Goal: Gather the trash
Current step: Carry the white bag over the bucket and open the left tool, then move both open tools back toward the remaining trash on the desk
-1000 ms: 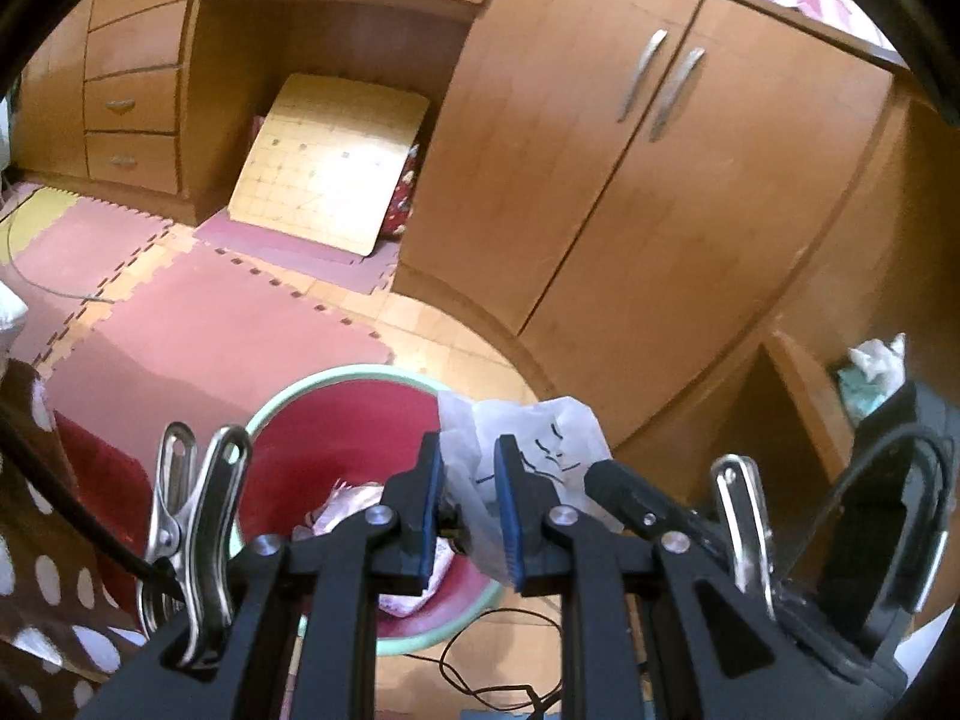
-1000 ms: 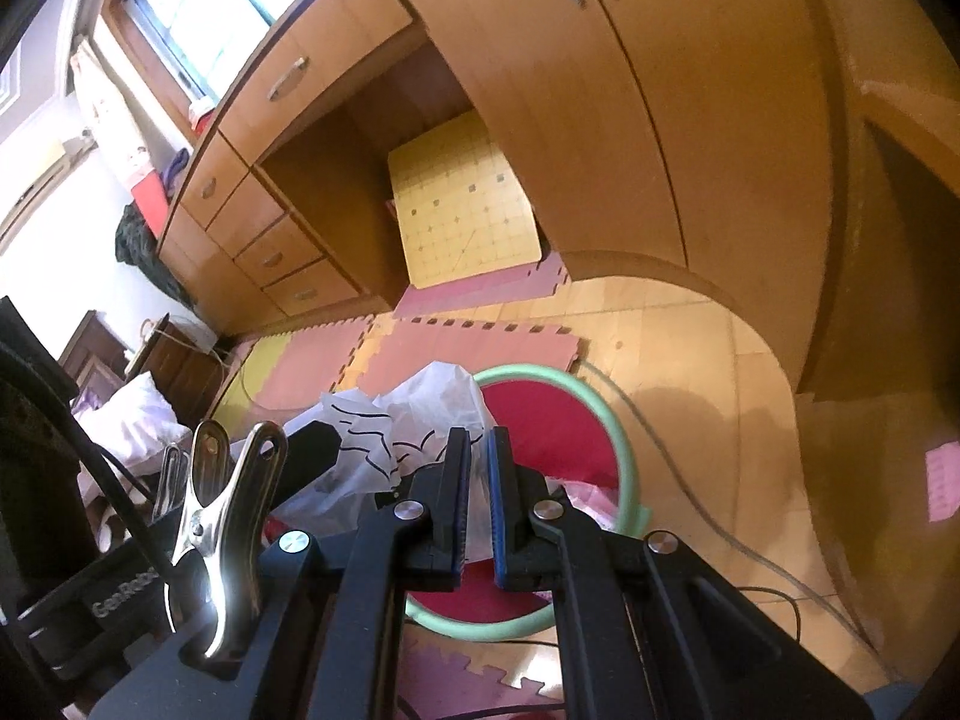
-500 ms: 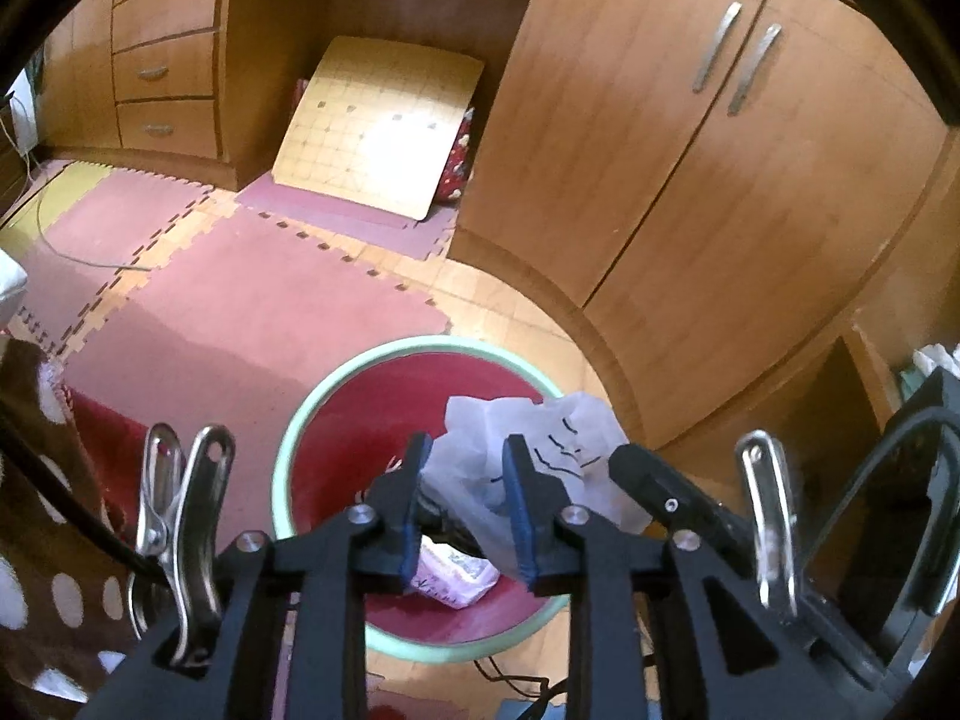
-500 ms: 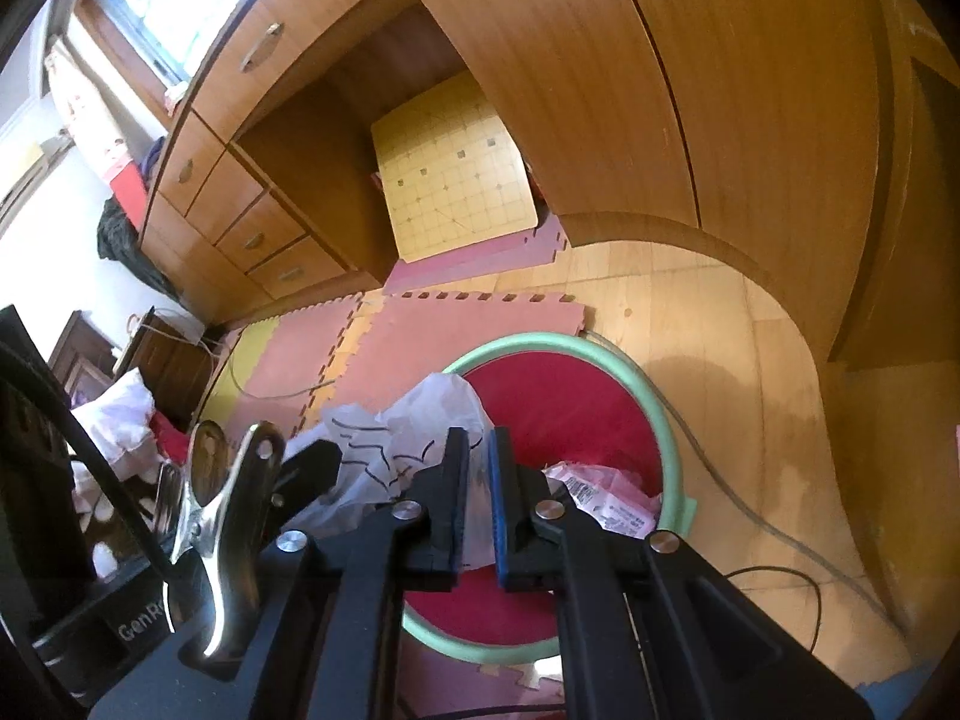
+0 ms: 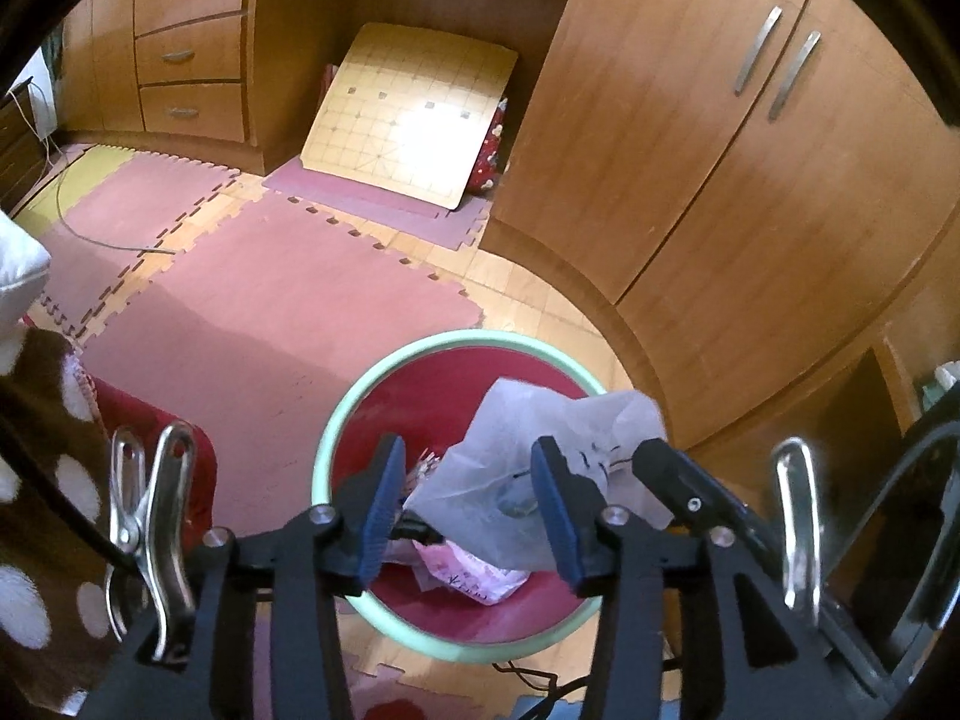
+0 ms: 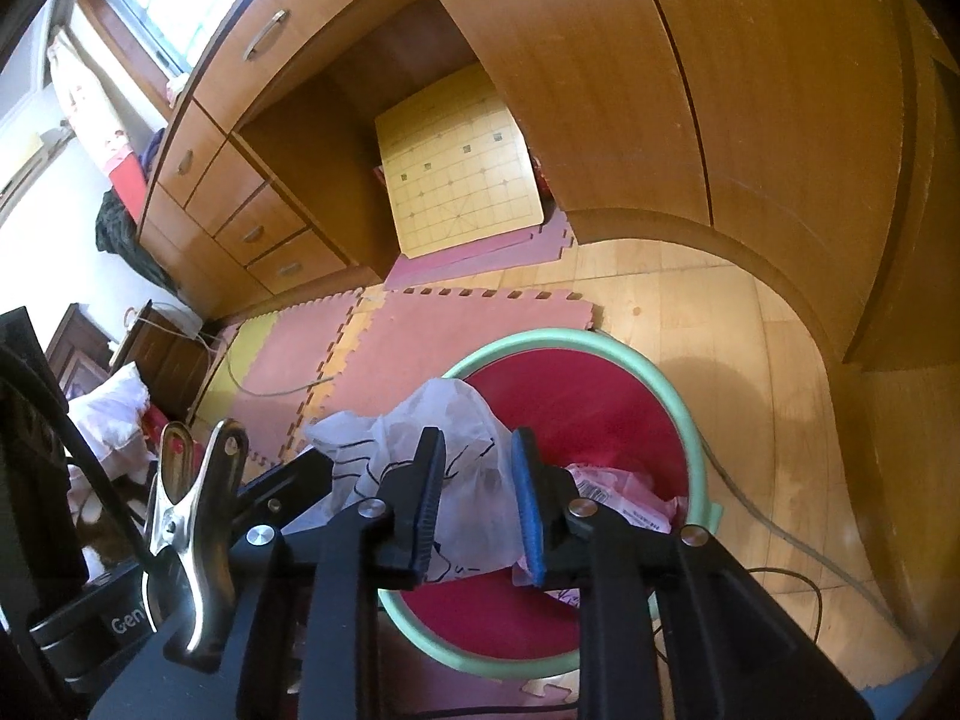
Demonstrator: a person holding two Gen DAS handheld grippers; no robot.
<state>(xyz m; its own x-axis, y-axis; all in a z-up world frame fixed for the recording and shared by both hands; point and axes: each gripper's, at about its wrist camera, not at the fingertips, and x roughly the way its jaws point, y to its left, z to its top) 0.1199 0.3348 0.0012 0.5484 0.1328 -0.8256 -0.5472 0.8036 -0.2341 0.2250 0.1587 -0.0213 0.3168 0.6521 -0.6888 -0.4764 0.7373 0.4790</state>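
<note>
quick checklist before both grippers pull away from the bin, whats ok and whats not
1. White plastic bag above the red bin, inside its green rim: ok.
2. Left gripper jaws opening, clear gaps to the bag on both sides: ok.
3. Right gripper jaws opening: the bag fills most of the gap and may touch the pads; fully free: cannot tell.
4. Bag snagged on either gripper: cannot tell; it is bunched around both sets of fingers.
5. Room in the bin: ok; only a pink wrapper lies at the bottom.
6. Cable on the floor beside the bin, clear of both grippers: ok.
</note>
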